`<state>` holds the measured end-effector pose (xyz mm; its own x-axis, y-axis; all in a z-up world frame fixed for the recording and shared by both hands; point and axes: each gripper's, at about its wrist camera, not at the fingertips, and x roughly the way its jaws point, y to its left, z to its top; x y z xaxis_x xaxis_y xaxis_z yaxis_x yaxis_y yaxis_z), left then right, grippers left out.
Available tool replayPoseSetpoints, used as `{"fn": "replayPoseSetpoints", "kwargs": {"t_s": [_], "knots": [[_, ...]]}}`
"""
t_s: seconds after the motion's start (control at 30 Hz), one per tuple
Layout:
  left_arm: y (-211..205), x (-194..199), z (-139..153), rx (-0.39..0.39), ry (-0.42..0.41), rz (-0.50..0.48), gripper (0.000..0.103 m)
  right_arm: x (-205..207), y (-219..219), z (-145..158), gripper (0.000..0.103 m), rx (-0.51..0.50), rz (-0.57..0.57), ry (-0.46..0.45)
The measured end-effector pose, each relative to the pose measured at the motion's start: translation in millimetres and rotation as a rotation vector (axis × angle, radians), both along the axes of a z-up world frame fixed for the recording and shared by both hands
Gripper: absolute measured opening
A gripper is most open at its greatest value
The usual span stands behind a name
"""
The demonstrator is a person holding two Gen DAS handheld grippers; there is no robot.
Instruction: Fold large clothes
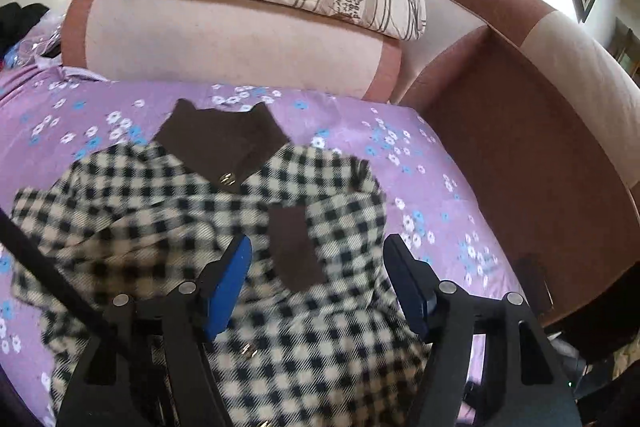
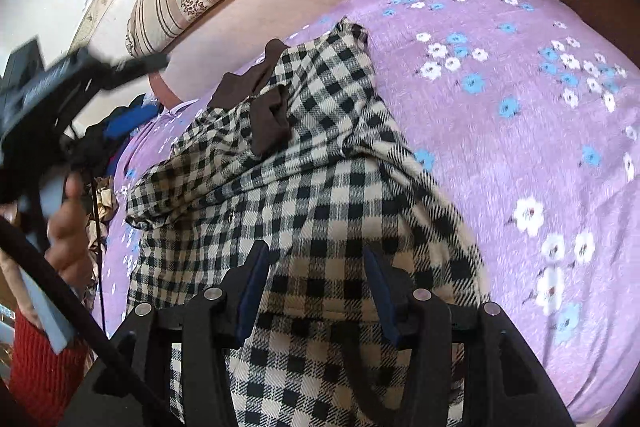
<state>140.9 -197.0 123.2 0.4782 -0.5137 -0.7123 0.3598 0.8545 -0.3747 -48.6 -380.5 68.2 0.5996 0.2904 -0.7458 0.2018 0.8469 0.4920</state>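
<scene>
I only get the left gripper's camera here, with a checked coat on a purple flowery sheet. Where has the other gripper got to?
Observer: The right gripper hovers open over the checked coat's lower part, with nothing between its fingers.
Operator: Does the coat lie flat down there?
Observer: No, a fold of it humps up just ahead of that gripper, with the brown collar beyond it.
Operator: Can you see the person at all?
Observer: Yes, a bare hand grips the left gripper's handle at the frame's left edge, with a red knitted sleeve below it.
</scene>
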Motion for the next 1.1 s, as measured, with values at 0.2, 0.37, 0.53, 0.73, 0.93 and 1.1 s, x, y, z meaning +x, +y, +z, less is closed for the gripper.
{"fn": "replayPoseSetpoints", "kwargs": {"t_s": [0.2,0.37,0.53,0.73,0.93,1.1], "knots": [[76.7,-32.9,-3.9,0.088,-0.025,0.13,0.072,39.7,4.5,7.0,0.055,-0.031,0.047,-0.049],[147.5,-51.4,-21.8,0.127,-0.011,0.261,0.072,111.5,6.8,-5.1,0.055,-0.101,0.049,-0.032],[204.8,-63.8,-33.0,0.181,-0.023,0.362,0.072,157.8,13.0,-28.6,0.055,-0.117,0.034,0.041],[245.5,-69.2,-46.7,0.178,0.002,0.42,0.072,168.6,8.2,-20.9,0.052,-0.041,0.001,-0.025],[256.1,-69.7,-64.3,0.124,0.065,0.447,0.072,192.7,-4.0,-42.2,0.052,0.087,-0.042,0.027],[253.0,-72.7,-65.8,0.152,0.051,0.439,0.072,197.9,8.9,-64.4,0.048,0.088,-0.015,0.093]]}}
